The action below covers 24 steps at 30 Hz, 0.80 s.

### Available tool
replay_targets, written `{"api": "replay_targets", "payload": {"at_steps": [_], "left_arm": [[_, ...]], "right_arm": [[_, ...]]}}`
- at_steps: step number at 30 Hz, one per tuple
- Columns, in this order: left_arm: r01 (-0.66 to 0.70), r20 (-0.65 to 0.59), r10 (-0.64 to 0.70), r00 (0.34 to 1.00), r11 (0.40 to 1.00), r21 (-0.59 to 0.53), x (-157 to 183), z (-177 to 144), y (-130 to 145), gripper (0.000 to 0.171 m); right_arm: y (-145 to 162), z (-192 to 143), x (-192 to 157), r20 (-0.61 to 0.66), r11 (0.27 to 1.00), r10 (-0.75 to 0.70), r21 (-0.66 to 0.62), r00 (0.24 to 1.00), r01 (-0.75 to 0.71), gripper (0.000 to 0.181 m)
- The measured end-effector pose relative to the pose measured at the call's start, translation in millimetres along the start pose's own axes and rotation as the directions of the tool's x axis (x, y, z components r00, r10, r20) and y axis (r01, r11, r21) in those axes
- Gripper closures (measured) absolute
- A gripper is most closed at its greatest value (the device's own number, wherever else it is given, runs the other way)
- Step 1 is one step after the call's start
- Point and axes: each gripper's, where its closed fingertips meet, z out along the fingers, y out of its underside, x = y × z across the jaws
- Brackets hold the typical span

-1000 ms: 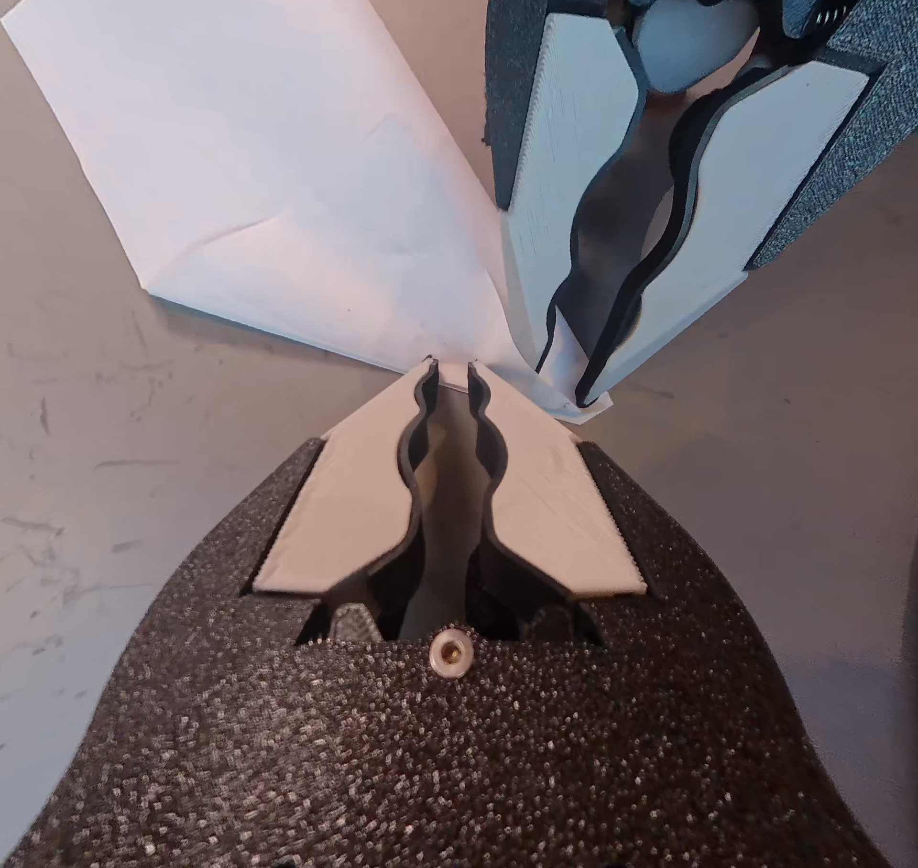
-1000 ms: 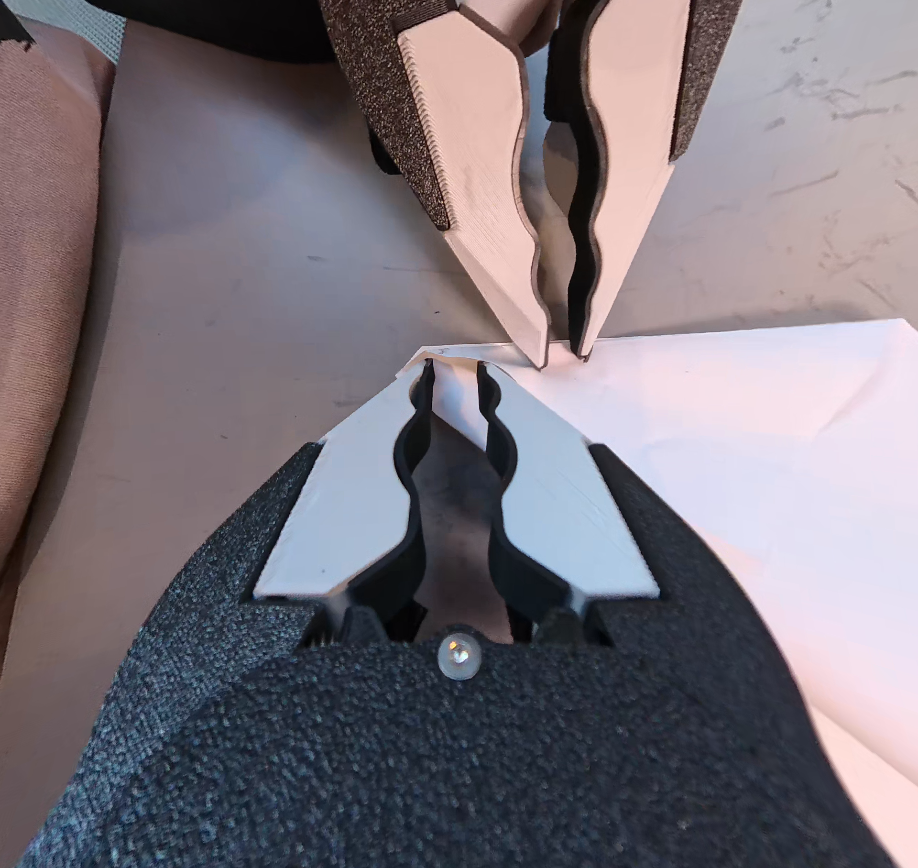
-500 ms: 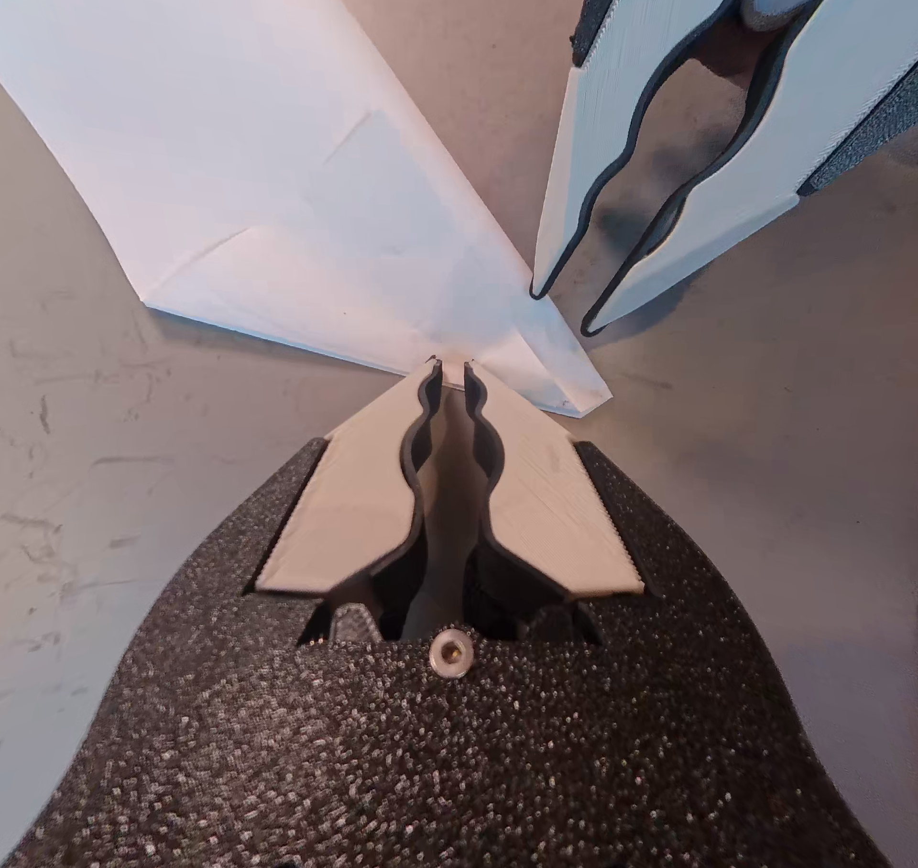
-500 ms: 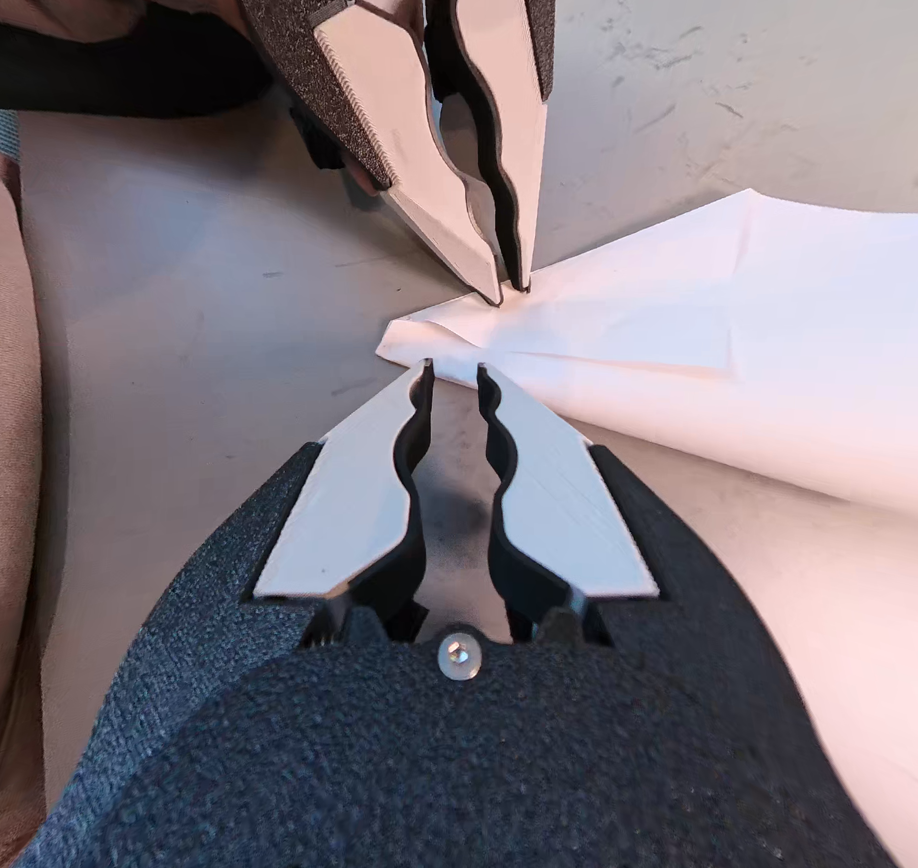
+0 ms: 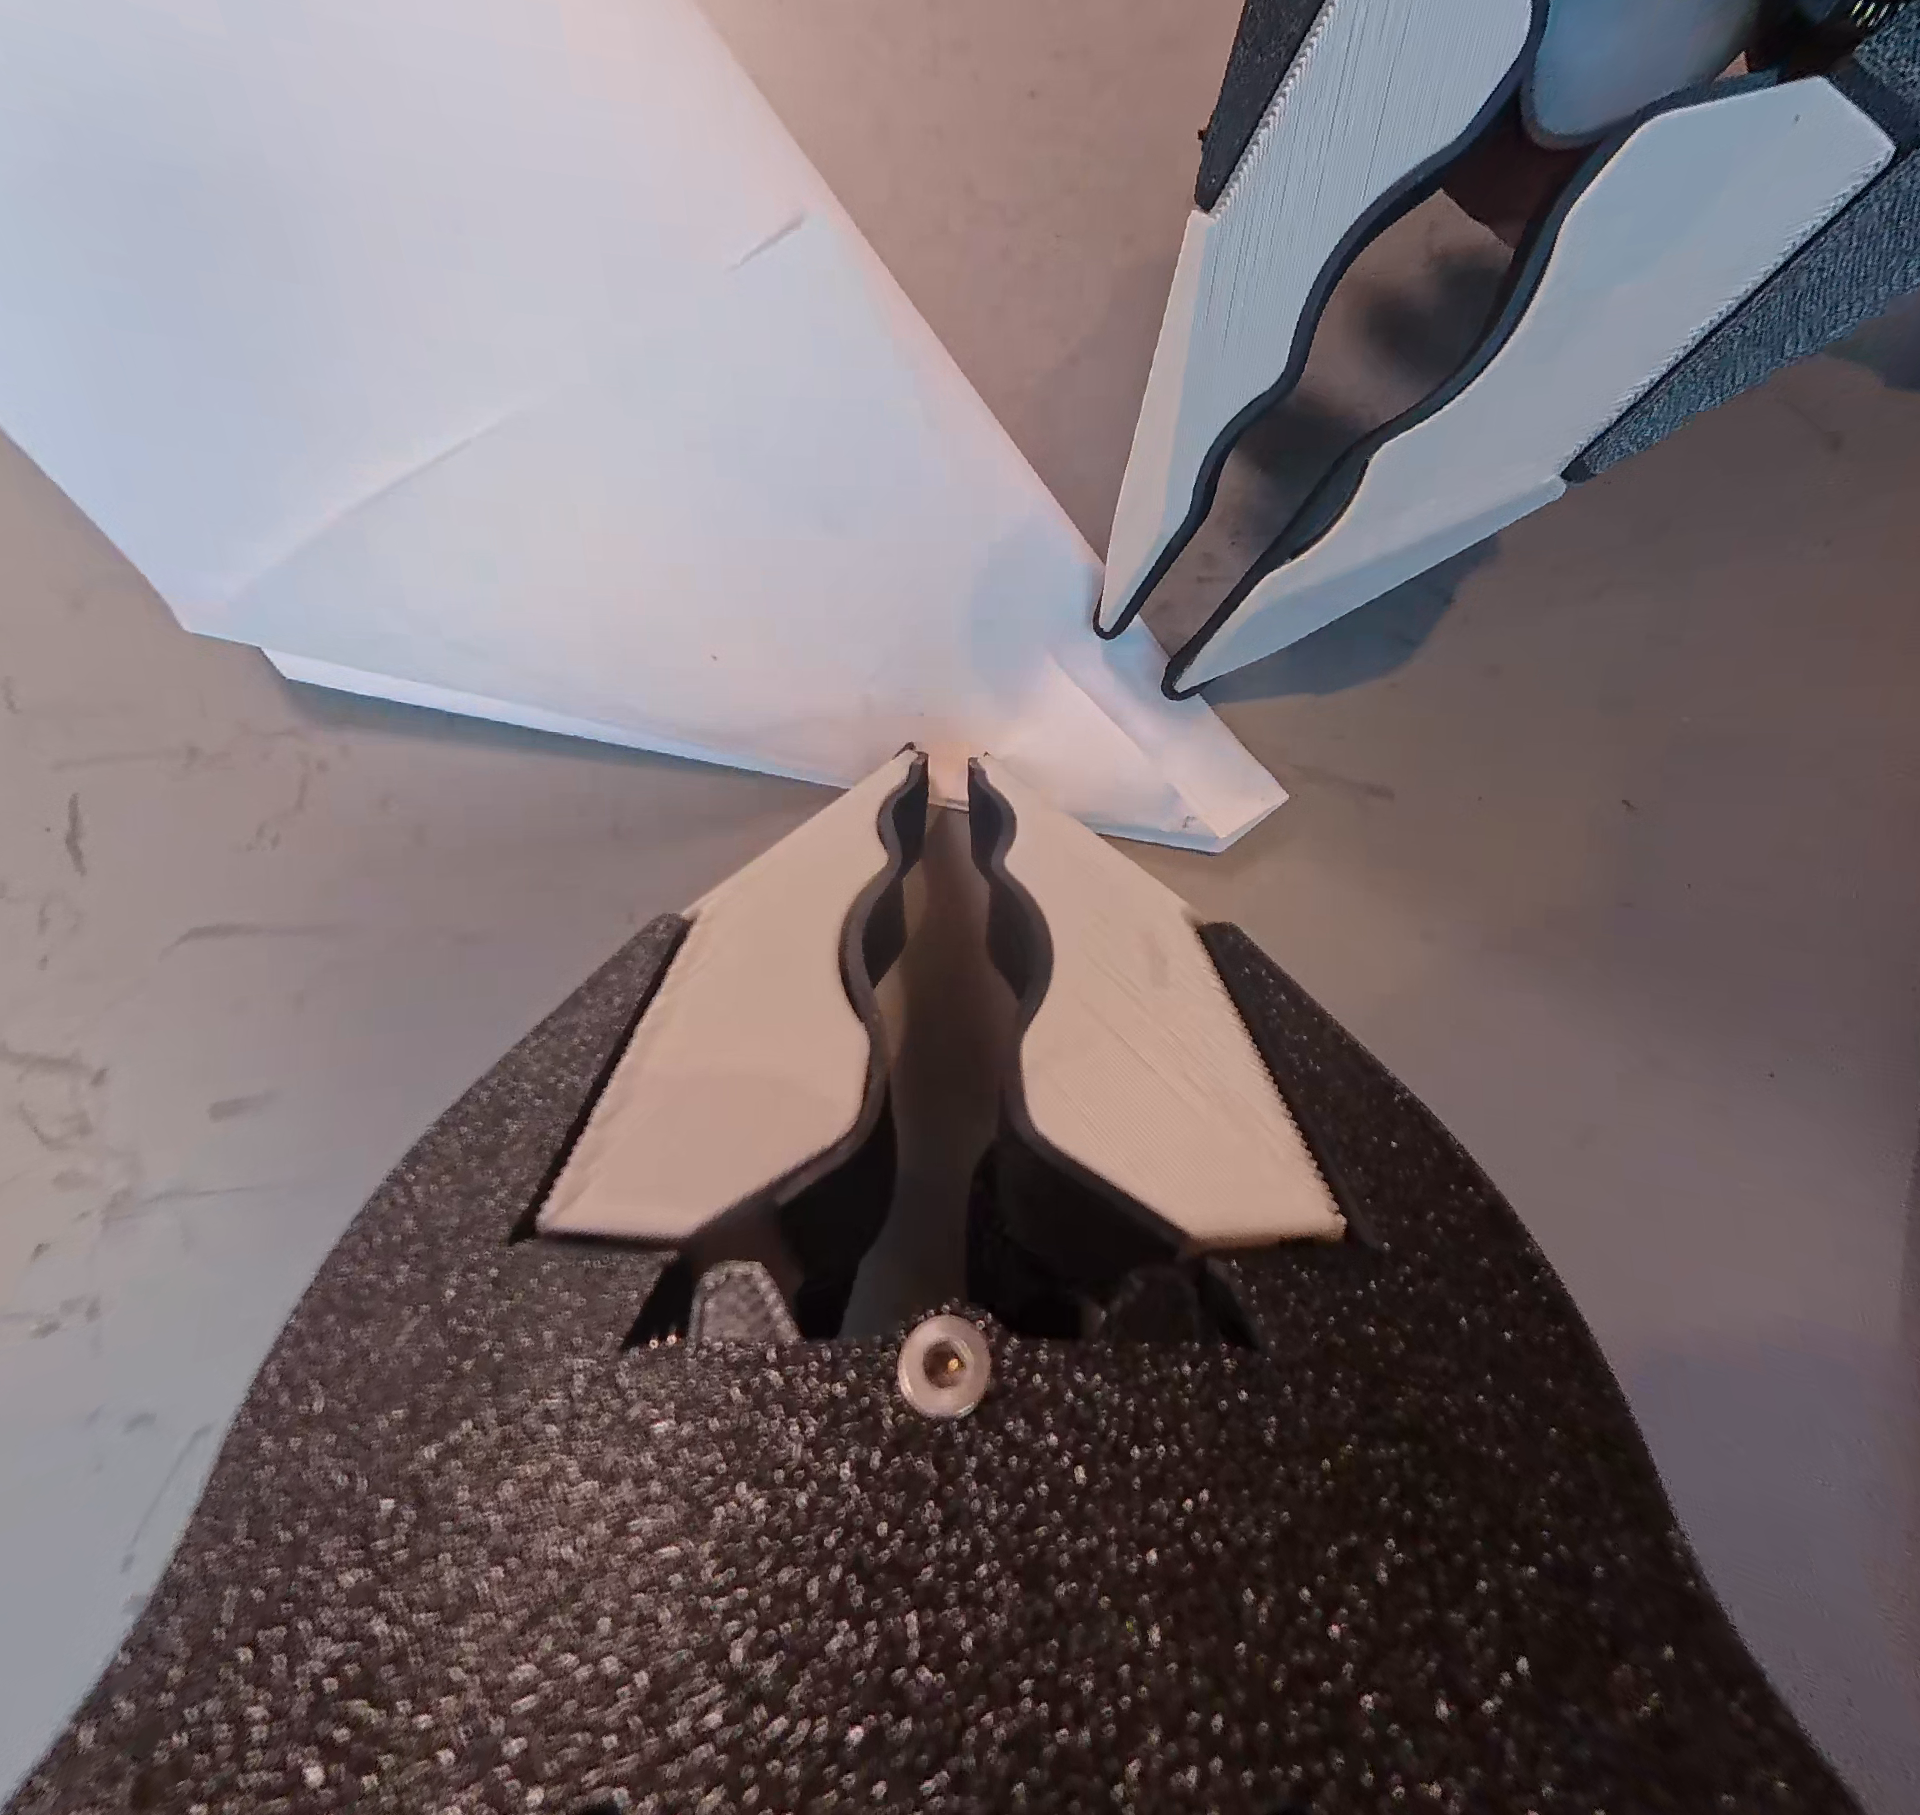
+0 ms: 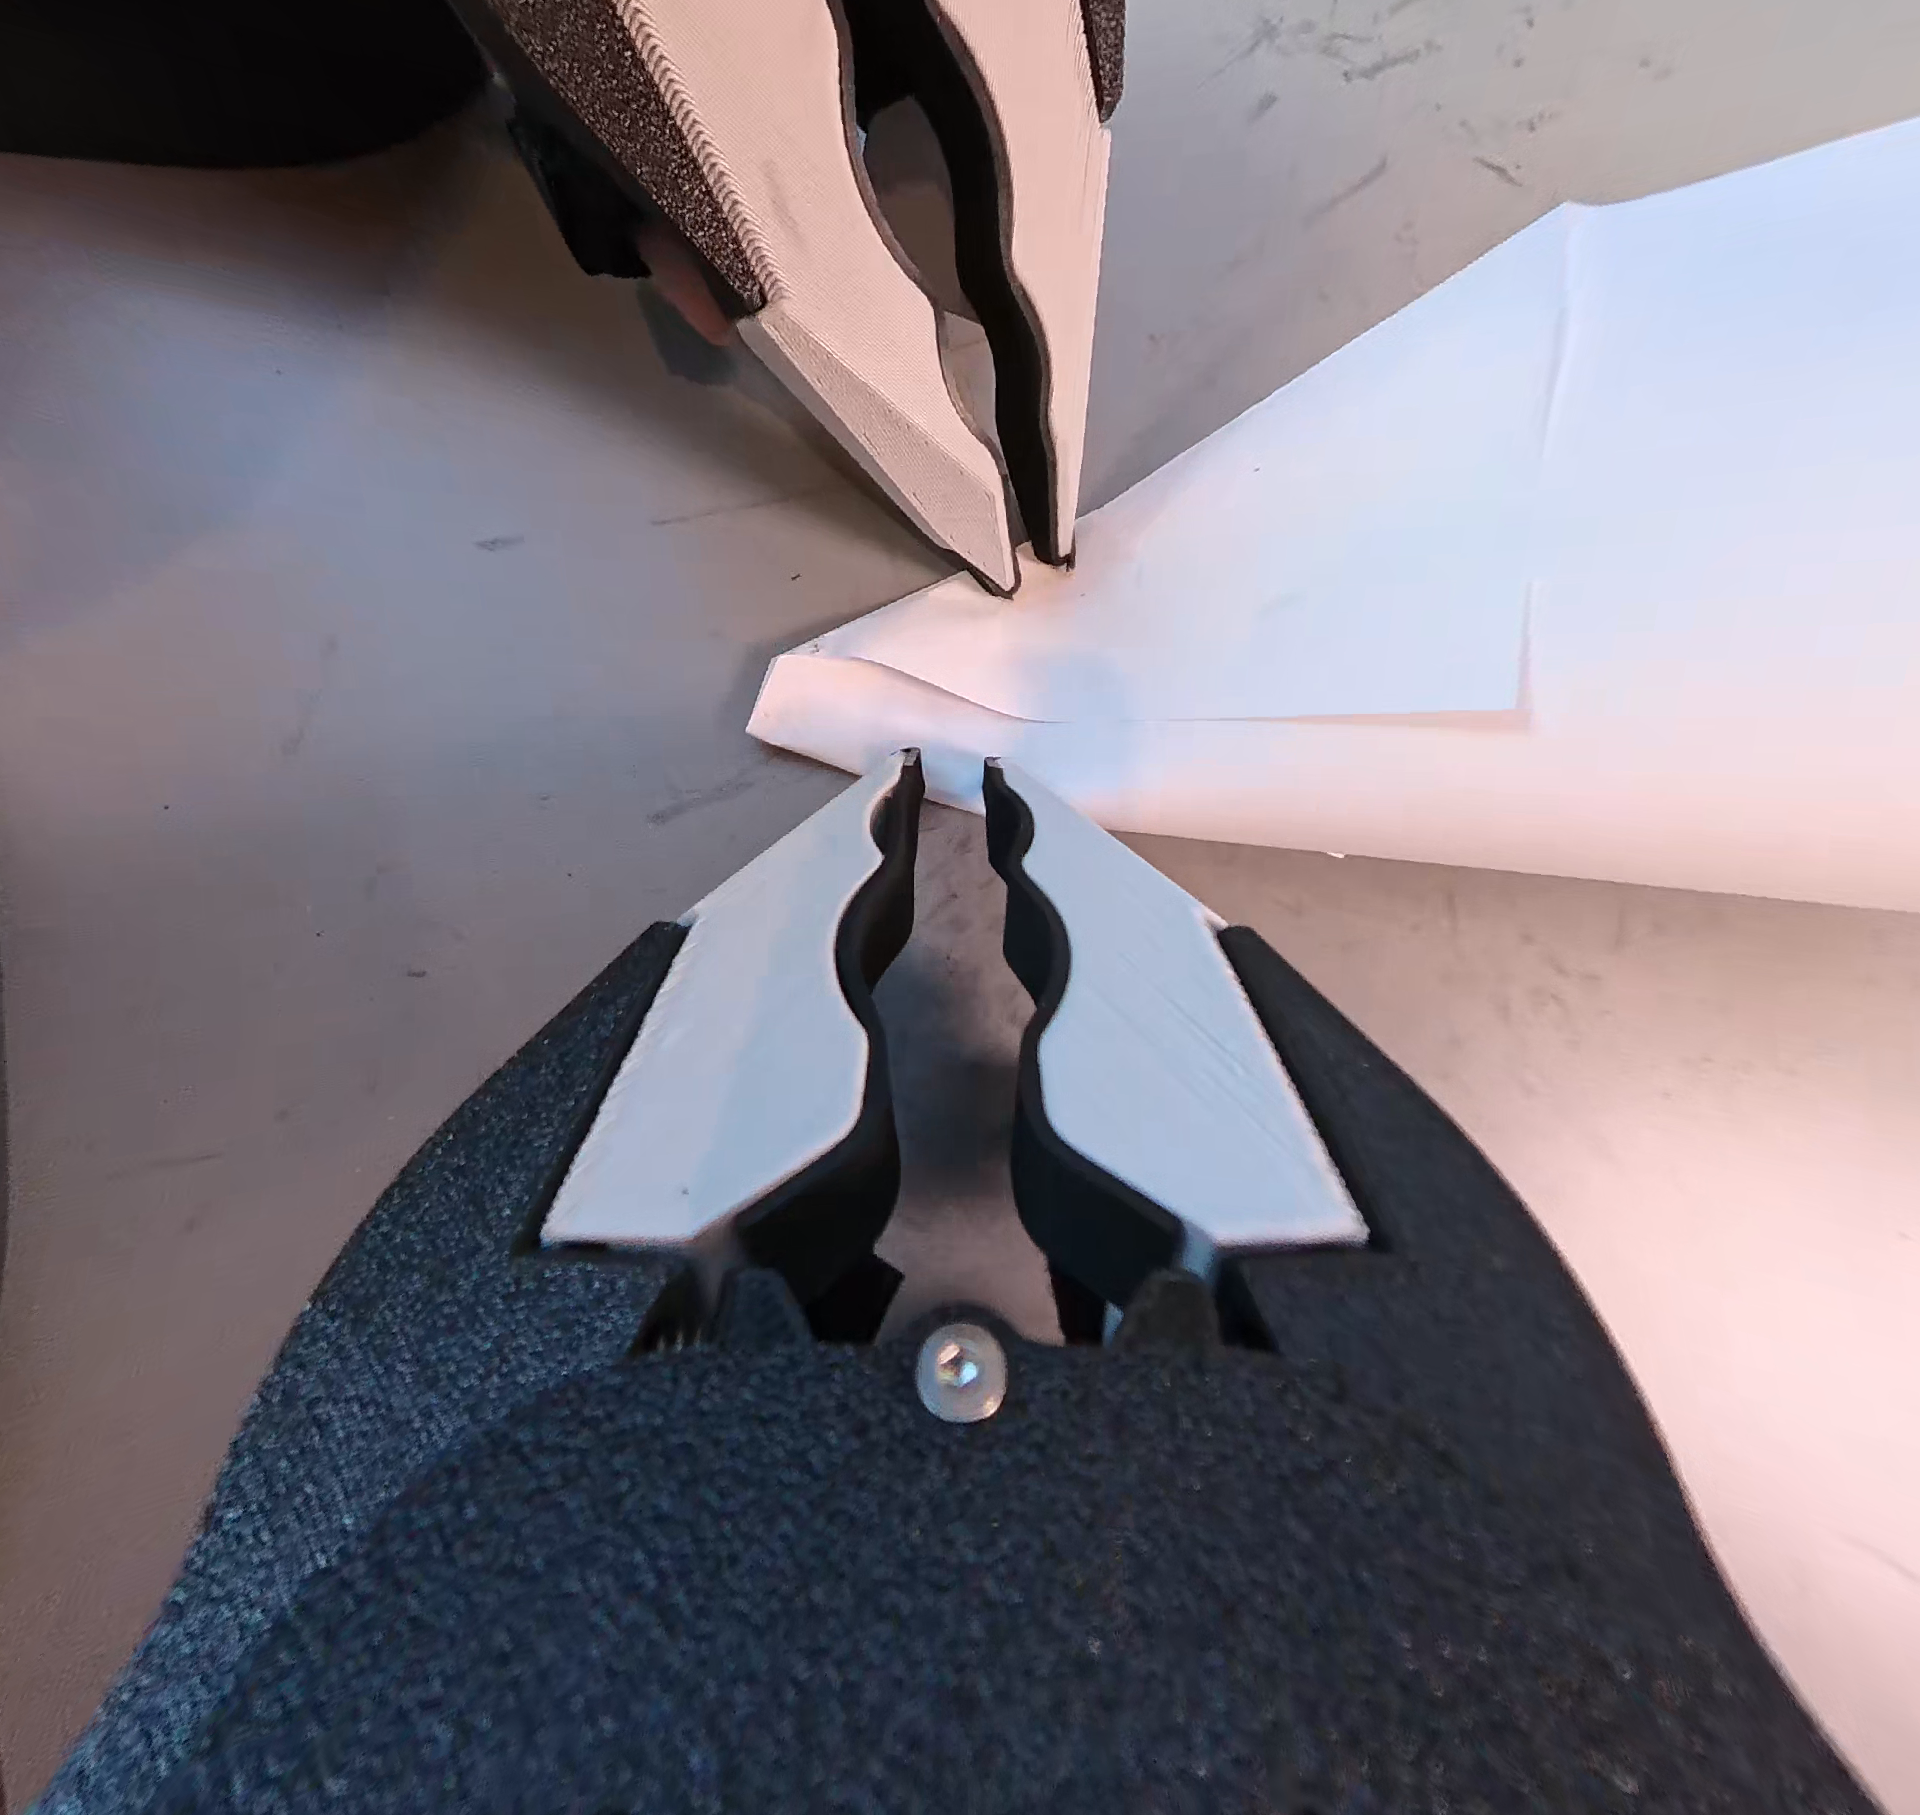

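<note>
- The folded white paper [image 5: 499,363] lies on the grey table [image 5: 1558,934]
- The left gripper [image 5: 943,753], fingers a narrow gap apart, presses its tips on the paper's pointed end, gripping nothing
- The right gripper [image 6: 951,760], slightly open, meets the point's edge and holds nothing

From the left wrist camera I see my left gripper [image 5: 943,753] with its tips a narrow gap apart, resting at the near edge of a folded white paper [image 5: 499,415] close to its pointed corner. The paper fans away to the far left over a scuffed grey table [image 5: 260,986]. My right gripper [image 5: 1141,662] comes in from the far right, fingers parted, both tips at the paper's right edge near the same corner.
</note>
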Motion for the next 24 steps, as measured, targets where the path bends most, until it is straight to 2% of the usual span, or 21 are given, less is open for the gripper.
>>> {"api": "replay_targets", "payload": {"at_steps": [14,16,20,24], "left_arm": [[-0.017,0.028,0.016,0.999,1.0,0.009,-1,1,-2,0.164],[-0.02,0.032,0.019,0.999,1.0,0.019,-1,0,-4,0.159],[-0.065,0.004,0.065,0.998,0.994,0.083,11,-6,-17,0.156],[-0.127,-0.048,0.13,0.99,0.99,0.058,26,-5,-12,0.161]], "right_arm": [[0,1,0,0.014,0.999,0.021,-0.025,1.0,-0.021,0.171],[0,1,0,0.015,0.999,0.019,-0.028,1.0,-0.018,0.171],[0,1,0,0.023,0.999,0.019,-0.031,1.0,-0.018,0.171],[0,1,0,0.024,0.999,0.018,-0.029,1.0,-0.017,0.171]]}}
